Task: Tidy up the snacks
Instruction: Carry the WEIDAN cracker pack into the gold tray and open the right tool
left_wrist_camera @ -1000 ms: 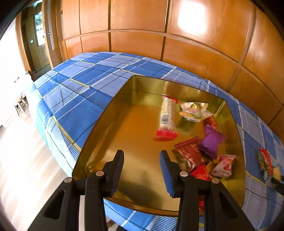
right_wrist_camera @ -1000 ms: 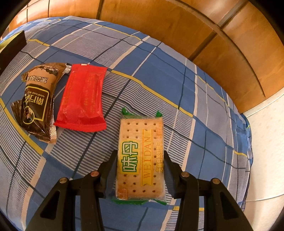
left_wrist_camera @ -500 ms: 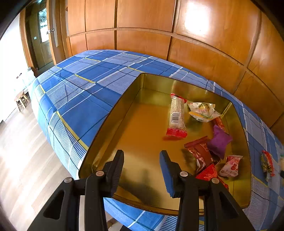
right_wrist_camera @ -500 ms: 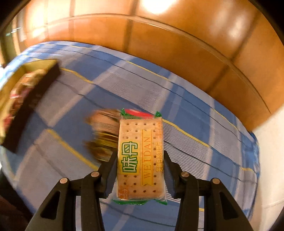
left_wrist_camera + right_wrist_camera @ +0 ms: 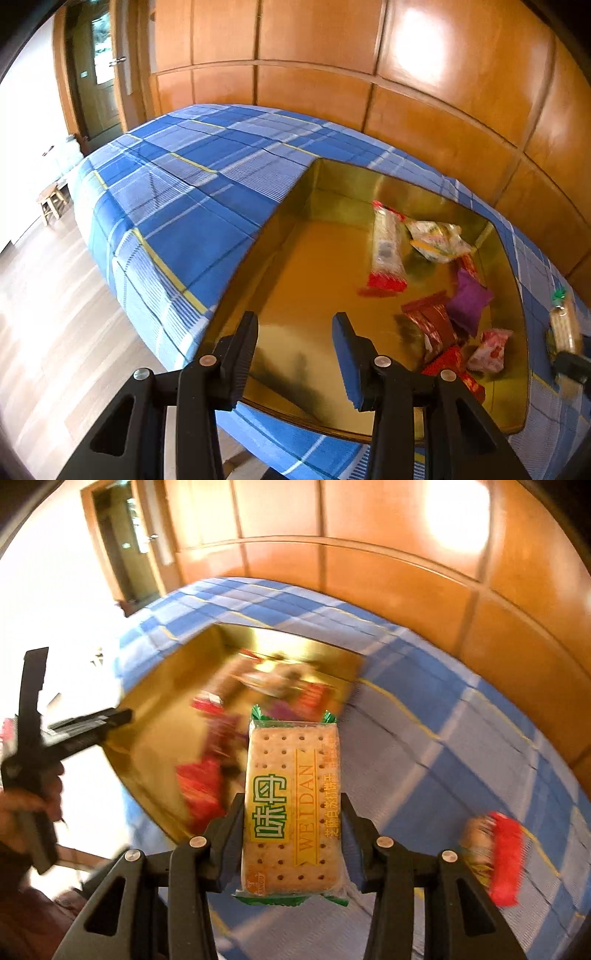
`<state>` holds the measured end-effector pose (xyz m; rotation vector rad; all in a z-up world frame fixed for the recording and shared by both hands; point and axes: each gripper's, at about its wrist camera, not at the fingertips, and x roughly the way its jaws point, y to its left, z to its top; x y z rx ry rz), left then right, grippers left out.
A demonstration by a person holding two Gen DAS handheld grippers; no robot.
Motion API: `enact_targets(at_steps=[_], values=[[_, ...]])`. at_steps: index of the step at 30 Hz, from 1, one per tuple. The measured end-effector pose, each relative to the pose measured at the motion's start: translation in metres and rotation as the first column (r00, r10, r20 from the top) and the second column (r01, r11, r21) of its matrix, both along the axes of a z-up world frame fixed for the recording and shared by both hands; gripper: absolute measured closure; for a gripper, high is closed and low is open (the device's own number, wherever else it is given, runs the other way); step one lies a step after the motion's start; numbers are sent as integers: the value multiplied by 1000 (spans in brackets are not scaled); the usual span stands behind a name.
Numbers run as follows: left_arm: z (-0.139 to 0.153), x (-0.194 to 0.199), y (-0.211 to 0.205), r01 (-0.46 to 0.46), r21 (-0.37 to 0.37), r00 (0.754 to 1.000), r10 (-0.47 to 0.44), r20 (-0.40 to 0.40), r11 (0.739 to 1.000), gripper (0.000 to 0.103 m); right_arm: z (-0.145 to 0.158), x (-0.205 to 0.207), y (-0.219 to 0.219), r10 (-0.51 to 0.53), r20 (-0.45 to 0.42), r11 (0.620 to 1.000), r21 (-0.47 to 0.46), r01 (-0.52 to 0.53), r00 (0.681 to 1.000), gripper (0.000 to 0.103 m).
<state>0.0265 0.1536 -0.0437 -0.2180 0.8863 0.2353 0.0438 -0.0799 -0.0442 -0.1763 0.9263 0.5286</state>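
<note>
- Right hand-held gripper is clenched on the cracker pack: pads on both long edges, long axis running straight out along the fingers, green crimped end forward.
- Gold tin lies ahead and to the left of that gripper. Its near rim sits just left of the pack, so by my read the drop needs a push forward-left and then a release.
- Tin already holds several wrappers, bunched on the side nearest the right gripper. The far-left floor is bare.
- Left hand-held gripper is released, nothing between its fingers. It hangs over the tin's near edge, pointing down into the bare part.
- Right hand is the one loaded; the left is closer to the tin but idle.
- Red pack and a brown one beside it lie on the blue plaid desk, to the right of the right gripper, not yet sorted.
</note>
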Motion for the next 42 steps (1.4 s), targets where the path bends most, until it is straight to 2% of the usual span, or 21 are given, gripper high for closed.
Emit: enact_targets(at_steps=[7,10,15,19,23,25,27,29,34,38,42], values=[[4,-4,28,-71,-7,997,71,17,997,61,-4,7,77,145,-21,988,54,-144,989,56],[3,-6,37,-94,-9,995,94,18,996,61,-23,19,108,178,-62,984,44,-175,982,56],[-3,-6,42,-101,-15,995,101,3,995,61,-61,35,135,182,-166,983,50,-176,969,55],[-7,-5,39,-89,-17,996,89,-8,996,61,-79,36,135,168,-180,986,20,-167,969,54],[-7,-5,36,-83,-13,997,83,-4,996,61,-77,30,130,169,-115,984,-35,-174,979,55],[-6,-5,34,-76,-13,997,76,0,997,61,-73,27,127,160,-101,985,-43,-165,982,74],[-5,-5,33,-73,-9,997,73,3,997,61,-69,24,128,176,-100,983,-27,-179,979,81],[-4,-5,30,-68,-9,998,68,3,998,61,-74,22,136,197,-104,978,-53,-204,975,81],[1,-7,22,-48,-1,999,48,8,999,61,-73,24,134,185,-116,982,-8,-187,976,81],[2,-8,16,-25,8,1000,25,12,1000,58,-72,25,125,155,-117,987,-11,-158,981,80],[3,-8,9,-7,11,1000,7,13,1000,58,-63,22,116,126,-111,992,38,-123,986,78]])
